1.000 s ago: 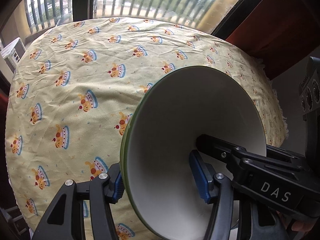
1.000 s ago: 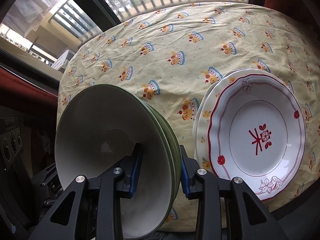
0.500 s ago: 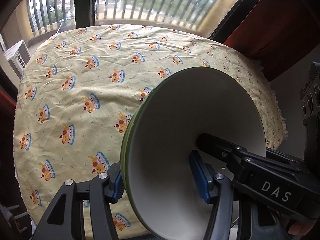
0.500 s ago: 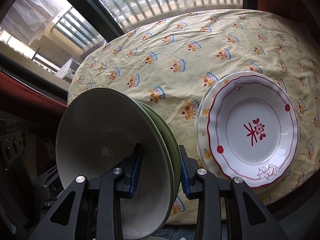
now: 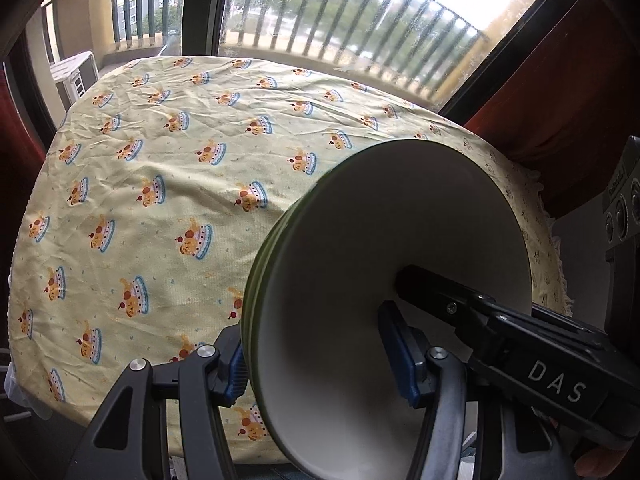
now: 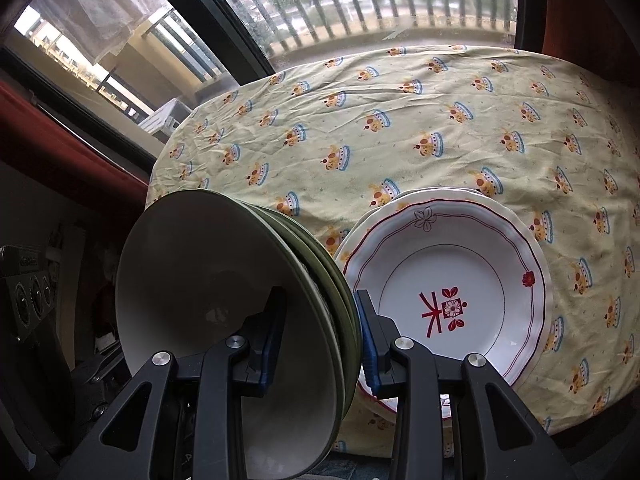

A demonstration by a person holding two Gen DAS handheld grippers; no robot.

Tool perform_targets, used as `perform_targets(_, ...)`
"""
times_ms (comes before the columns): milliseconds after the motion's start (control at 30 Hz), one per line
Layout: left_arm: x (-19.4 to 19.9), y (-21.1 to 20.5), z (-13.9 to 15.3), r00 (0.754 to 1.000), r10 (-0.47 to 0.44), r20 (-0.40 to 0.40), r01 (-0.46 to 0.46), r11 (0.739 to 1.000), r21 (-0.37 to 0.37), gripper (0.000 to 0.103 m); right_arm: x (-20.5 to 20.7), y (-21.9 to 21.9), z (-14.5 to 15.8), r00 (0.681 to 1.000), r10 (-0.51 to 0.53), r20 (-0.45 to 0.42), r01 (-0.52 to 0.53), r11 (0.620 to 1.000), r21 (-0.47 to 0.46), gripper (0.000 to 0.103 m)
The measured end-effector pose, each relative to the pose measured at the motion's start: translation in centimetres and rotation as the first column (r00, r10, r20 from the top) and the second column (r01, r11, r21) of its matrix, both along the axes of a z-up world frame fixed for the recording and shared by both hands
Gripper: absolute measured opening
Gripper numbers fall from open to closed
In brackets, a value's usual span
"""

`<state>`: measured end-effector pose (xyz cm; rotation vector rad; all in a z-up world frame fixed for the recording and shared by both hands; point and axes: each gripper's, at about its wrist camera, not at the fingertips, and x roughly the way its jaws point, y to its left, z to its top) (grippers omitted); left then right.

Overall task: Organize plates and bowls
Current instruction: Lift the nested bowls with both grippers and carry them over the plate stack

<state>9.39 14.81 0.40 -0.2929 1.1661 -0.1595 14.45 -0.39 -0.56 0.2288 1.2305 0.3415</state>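
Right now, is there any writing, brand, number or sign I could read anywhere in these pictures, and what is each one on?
"DAS": white capitals on the black plastic arm of the right gripper, seen in the left wrist view.
A red brush-stroke sign, like a character, beside a flower emblem: centre of the white red-rimmed plate on the yellow cake-print tablecloth.
Small label on the dark device with round dials: too blurred to read.

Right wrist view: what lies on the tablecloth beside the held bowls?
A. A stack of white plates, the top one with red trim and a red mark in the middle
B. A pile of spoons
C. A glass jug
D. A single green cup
A: the stack of white plates rests on the tablecloth just right of the green bowls clamped in the right gripper.
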Motion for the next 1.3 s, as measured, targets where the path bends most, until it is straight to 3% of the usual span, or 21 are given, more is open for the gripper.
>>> perform_targets(633, 1.6, -7.7, -2.6, 0.999, -0.034, -0.035, 0.032, 0.997, -0.066, 0.057, 0.9, -8.2, -1.6, 0.999, -0.030, -0.040, 0.028, 0.998, -0.061, 0.037)
perform_targets(1300, 4.8, -9.6, -6.2, 0.985, -0.100, -0.143, 0.082, 0.988, -0.128, 0.057, 3.1, -9.7, -4.4, 0.987, -0.071, -0.147, 0.047, 0.986, -0.163, 0.037)
